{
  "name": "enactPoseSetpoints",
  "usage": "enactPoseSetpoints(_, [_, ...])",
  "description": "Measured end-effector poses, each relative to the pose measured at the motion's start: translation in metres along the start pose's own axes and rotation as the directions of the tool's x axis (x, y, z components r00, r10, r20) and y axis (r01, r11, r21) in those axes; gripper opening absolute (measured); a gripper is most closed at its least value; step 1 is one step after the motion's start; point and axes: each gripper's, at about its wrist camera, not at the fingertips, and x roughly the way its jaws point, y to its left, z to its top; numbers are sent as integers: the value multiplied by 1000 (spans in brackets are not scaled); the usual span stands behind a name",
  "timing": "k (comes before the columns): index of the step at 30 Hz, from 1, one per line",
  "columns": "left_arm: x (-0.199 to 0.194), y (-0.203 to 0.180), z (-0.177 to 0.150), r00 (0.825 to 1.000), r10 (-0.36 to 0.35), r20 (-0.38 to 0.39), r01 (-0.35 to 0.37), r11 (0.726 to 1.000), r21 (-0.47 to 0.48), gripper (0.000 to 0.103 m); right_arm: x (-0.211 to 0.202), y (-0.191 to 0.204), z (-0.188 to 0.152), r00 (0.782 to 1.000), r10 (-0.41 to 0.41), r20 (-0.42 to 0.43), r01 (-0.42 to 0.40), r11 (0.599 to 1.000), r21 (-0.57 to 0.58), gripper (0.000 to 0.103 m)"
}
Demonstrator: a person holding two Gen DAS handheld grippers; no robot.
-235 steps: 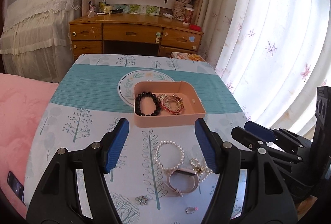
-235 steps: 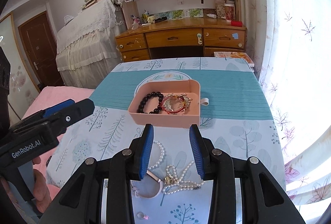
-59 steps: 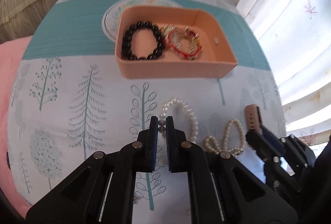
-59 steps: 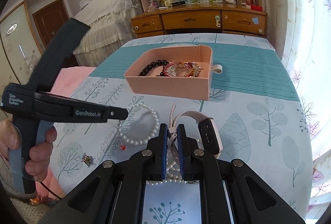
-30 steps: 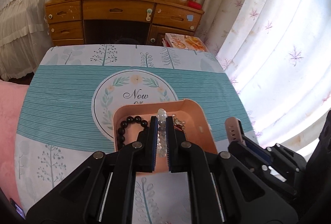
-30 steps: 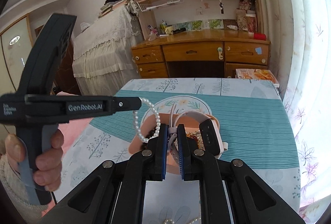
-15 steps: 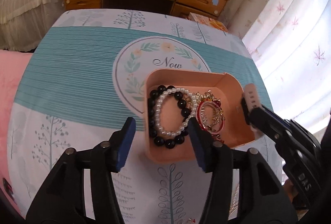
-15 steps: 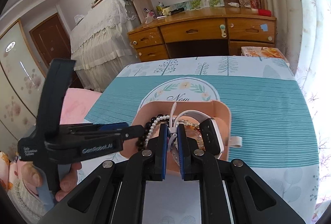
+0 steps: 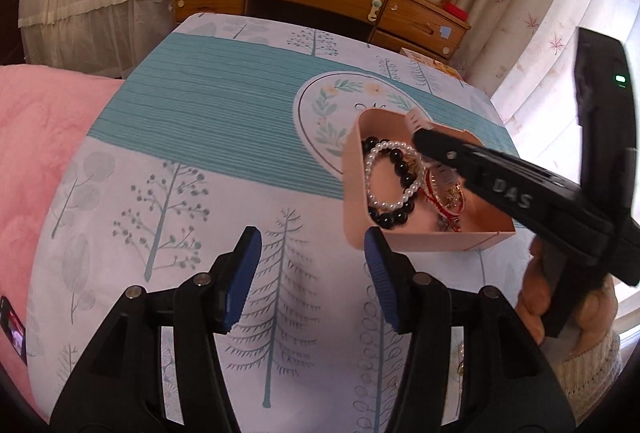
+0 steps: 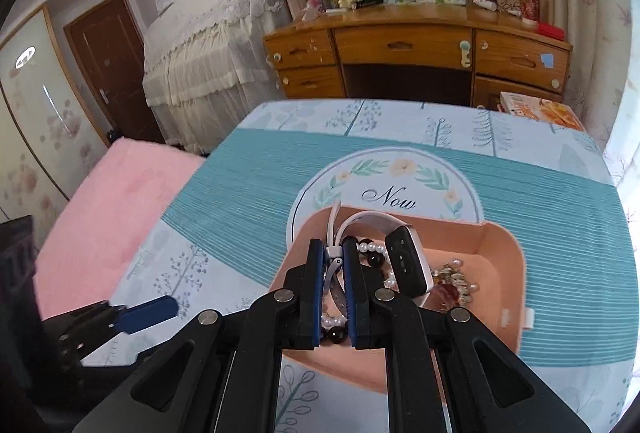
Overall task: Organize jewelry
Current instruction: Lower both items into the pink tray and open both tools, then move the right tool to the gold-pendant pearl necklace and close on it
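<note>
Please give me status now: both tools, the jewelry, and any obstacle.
Left tool open, empty, beside pink box. Right tool shut on smartwatch strap, over the box. Pearl bracelet lies in box on black beads. Nothing blocks.

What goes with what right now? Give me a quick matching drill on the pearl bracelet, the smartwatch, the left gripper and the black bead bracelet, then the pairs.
Things:
1. pearl bracelet
2. smartwatch
3. left gripper
4. black bead bracelet

States:
A. jaws apart, nothing between them, over the tablecloth
B. partly under the pearls in the pink tray
C. strap clamped in the right gripper over the tray
D. lying free in the tray, on top of darker beads

Pairs: 1-D, 2-C, 3-A, 4-B
</note>
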Motion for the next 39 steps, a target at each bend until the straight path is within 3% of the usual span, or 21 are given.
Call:
enactPoseSetpoints(5, [-7, 12, -4, 1000, 2, 6, -2, 1000, -23, 51, 26, -13, -3, 991, 101, -83, -91, 989, 116, 16])
enactPoseSetpoints(10, [-16, 16, -10, 1000, 0, 17, 0, 1000, -26, 51, 12, -26, -9, 994, 103, -44, -95, 983, 156, 19])
enactPoseSetpoints(17, [-34, 10, -22, 999, -3, 32, 3, 1000, -16, 51, -43, -35, -30, 997, 64, 33, -68, 986, 150, 19])
enactPoseSetpoints(27, [-72, -9, -54, 998, -4, 62, 2, 999, 35, 51, -126, -31, -98, 995, 44, 88, -54, 992, 118, 19])
enactPoseSetpoints(39, [-95, -31, -102, 999, -20, 48, 14, 993, 121, 51, -180, -26, -189, 998, -9, 56, 4, 995, 101, 19])
